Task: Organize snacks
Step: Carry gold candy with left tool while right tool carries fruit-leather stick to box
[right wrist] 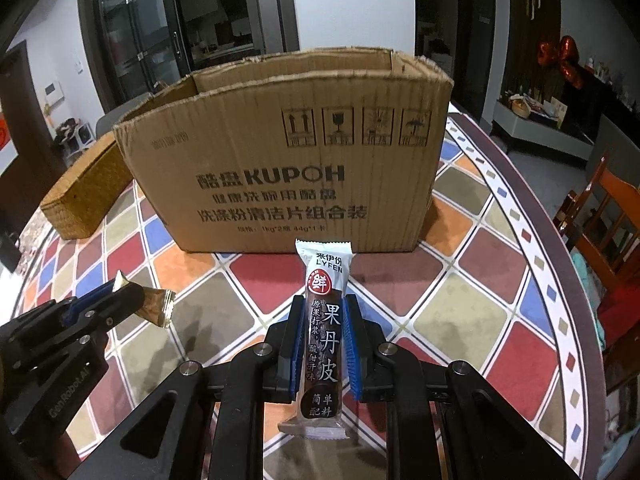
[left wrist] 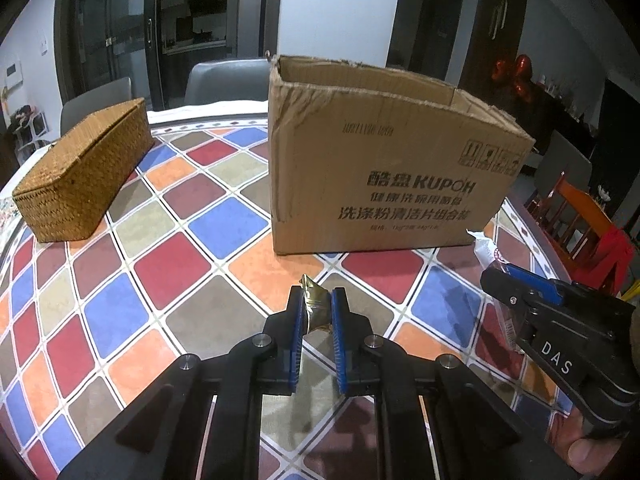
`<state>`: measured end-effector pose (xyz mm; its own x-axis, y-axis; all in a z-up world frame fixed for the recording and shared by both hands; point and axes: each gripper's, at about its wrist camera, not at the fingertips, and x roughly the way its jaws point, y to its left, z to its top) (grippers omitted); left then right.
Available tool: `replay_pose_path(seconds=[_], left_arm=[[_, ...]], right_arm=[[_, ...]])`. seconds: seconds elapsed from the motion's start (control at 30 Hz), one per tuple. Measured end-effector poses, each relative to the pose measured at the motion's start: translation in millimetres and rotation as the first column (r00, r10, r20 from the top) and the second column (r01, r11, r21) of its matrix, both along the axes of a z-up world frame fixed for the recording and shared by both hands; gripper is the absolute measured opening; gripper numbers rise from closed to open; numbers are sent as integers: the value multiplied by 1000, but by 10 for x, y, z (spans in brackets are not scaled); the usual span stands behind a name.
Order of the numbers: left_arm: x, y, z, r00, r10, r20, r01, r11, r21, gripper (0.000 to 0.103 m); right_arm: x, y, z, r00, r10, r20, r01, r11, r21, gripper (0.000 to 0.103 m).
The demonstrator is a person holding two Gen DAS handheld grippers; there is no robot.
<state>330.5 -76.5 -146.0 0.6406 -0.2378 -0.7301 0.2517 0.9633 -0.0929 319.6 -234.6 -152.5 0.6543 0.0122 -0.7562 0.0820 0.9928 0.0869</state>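
Though open-topped, the carton [right wrist: 280, 152] hides its inside.

The box [right wrist: 280, 152] stands right ahead, its top open. The basket [left wrist: 84, 172] stands well apart to its left, with bare table [left wrist: 160, 272] between them.

I count two snacks, both in front of my box [right wrist: 280, 160]: one gold packet [left wrist: 314, 306] and one fruit bar [right wrist: 326, 336]. There are two grippers, the left gripper [left wrist: 316, 312] with its pads pressed on the packet and the right gripper [right wrist: 323, 334] clamped on the bar, one snack apiece. One box stands on the table [left wrist: 160, 264], open at the top. One wicker basket [left wrist: 86, 172] sits left of the box. Behind the box I see two grey chairs [left wrist: 228, 80]; right of it, one wooden chair [right wrist: 604, 208]. One hand [left wrist: 596, 448] shows, to the right.
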Motion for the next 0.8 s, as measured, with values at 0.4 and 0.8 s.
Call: replay_pose_path(seconds=[0.4,0.8], left_arm=[[-83,-13,316,999,-4,53,4,1000,-10,15],[-105,-54,677,994,-13,111,15,1000,-22,15]], right_arm=[[-115,-17,321,998,-1,65,1,1000,-1,19],[-149,-74,716,990,-7,140,9,1000,-9,19]])
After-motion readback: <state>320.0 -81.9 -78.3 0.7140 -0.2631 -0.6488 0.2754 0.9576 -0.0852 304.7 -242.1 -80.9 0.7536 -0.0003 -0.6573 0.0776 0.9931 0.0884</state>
